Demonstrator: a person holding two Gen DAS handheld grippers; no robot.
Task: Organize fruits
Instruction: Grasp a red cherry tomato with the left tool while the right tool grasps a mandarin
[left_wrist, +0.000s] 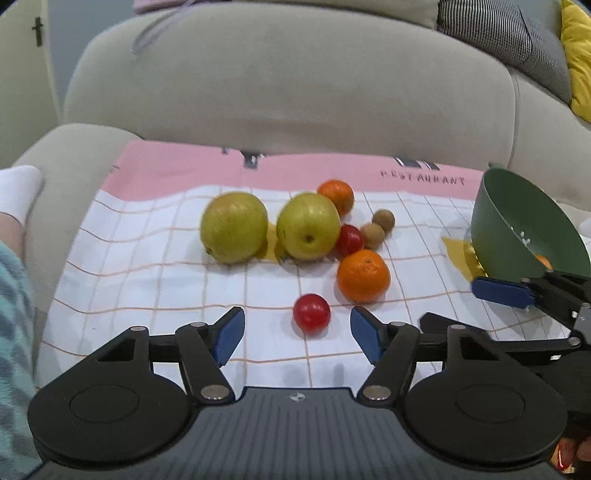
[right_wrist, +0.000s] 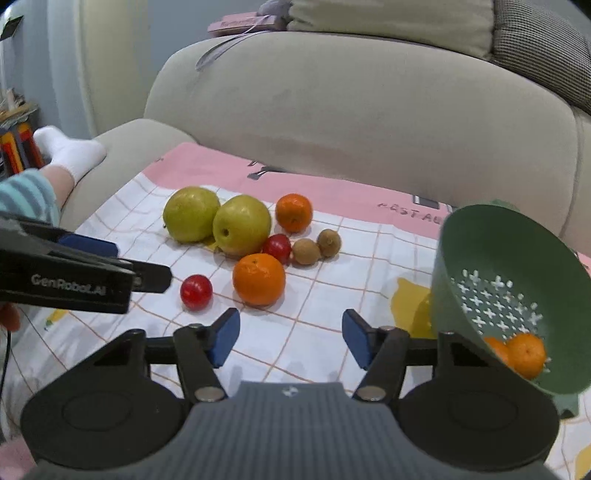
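Fruits lie loose on a pink-and-white checked cloth (left_wrist: 155, 280) spread over a beige sofa (left_wrist: 295, 85): two green pears (left_wrist: 234, 226) (left_wrist: 308, 226) side by side at the back, a small orange (left_wrist: 336, 195) behind the right pear, a dark red tomato (left_wrist: 349, 240) tucked against that pear, two brown kiwis (left_wrist: 373, 235) (left_wrist: 383, 220) touching each other just right of it, a larger orange (left_wrist: 363, 275) in front, and a second red tomato (left_wrist: 311, 313) alone nearest the camera. The left gripper (left_wrist: 297, 334) hovers low over the cloth with its blue-padded jaws spread wide and nothing between them; the near tomato sits just ahead of the gap. The right gripper (right_wrist: 290, 338) is likewise wide open and empty, facing the larger orange (right_wrist: 259, 279) across bare cloth. A green colander (right_wrist: 506, 291) sits tilted at the right edge of the cloth, its perforated bottom visible, with two oranges (right_wrist: 526, 354) resting in its lower side. A white-socked foot (right_wrist: 70, 151) rests on the sofa arm at far left.
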